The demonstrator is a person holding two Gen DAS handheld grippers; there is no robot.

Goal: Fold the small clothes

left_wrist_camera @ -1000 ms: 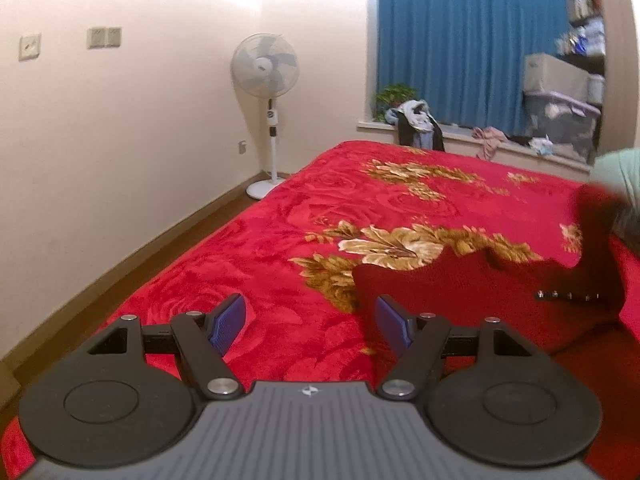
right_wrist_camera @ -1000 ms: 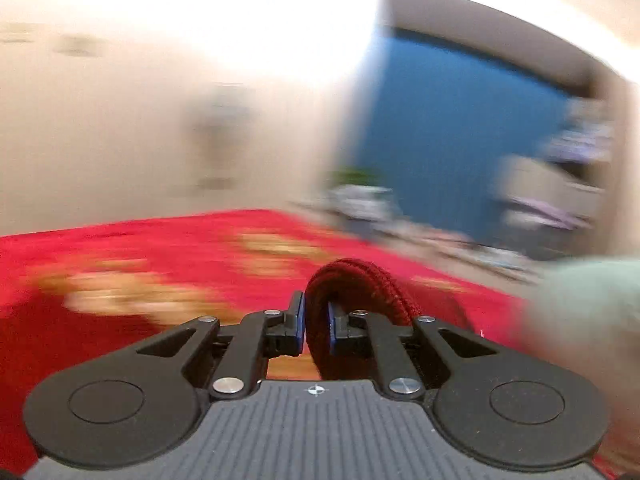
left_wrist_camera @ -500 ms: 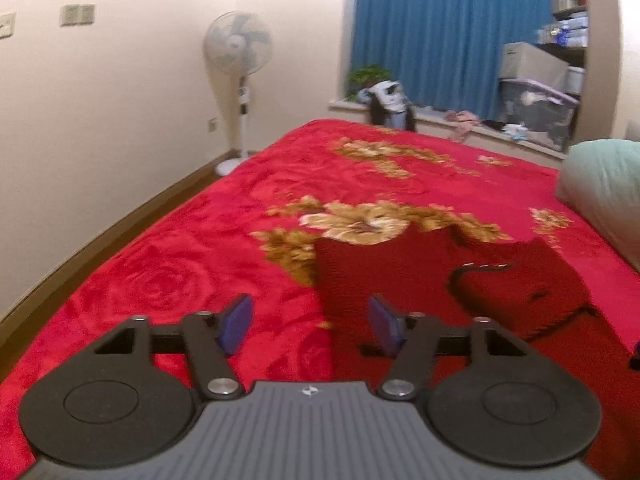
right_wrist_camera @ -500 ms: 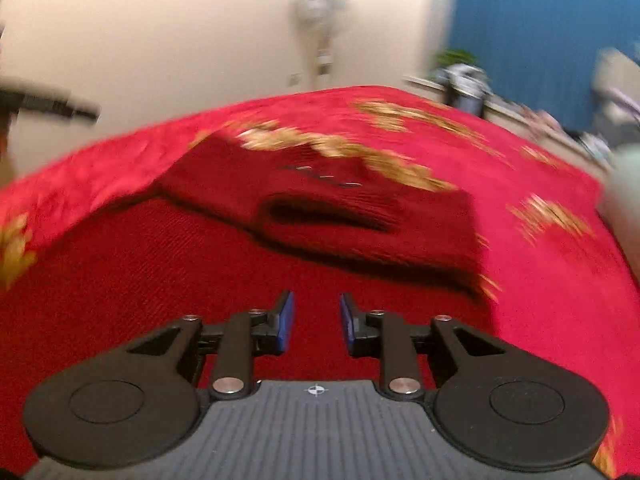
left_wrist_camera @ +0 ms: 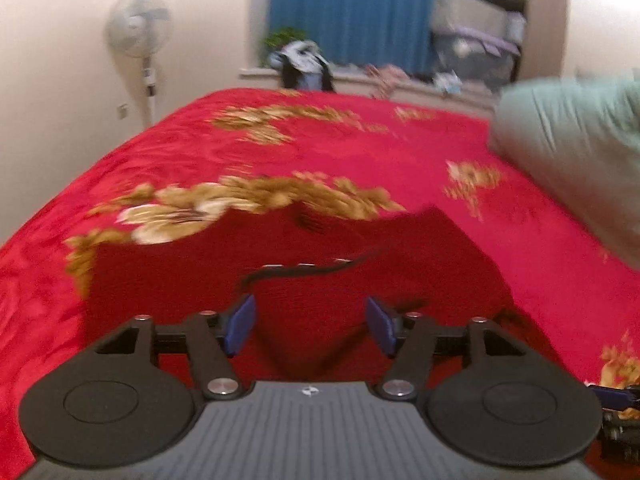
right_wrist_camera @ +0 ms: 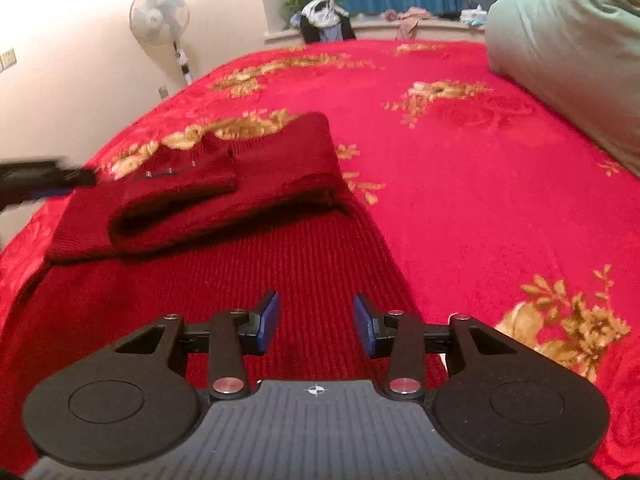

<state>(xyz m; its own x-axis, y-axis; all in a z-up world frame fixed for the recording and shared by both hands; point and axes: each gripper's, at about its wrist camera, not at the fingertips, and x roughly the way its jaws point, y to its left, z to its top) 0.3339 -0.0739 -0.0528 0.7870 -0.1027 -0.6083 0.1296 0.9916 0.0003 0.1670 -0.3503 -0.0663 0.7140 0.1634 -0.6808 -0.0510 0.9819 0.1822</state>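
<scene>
A dark red knitted garment [right_wrist_camera: 280, 248] lies on the red bedspread, its far part folded back over itself with a sleeve [right_wrist_camera: 176, 200] on top. In the left wrist view the same garment [left_wrist_camera: 288, 272] lies flat ahead, a dark trim line across it. My left gripper [left_wrist_camera: 308, 324] is open and empty just above the knit. My right gripper [right_wrist_camera: 316, 322] is open and empty over the near ribbed part. The left gripper's dark tip shows blurred at the left edge of the right wrist view [right_wrist_camera: 36, 178].
The bed has a red bedspread [right_wrist_camera: 480, 152] with gold flowers. A pale green pillow [right_wrist_camera: 568, 48] lies at the right. A standing fan [right_wrist_camera: 160, 20] is by the wall. Clothes and boxes sit on the window ledge [right_wrist_camera: 384, 28] under blue curtains.
My right gripper let go of the red knit, opened wider and drew back; the folded part now lies on the garment. My left gripper moved right over the garment, still open.
</scene>
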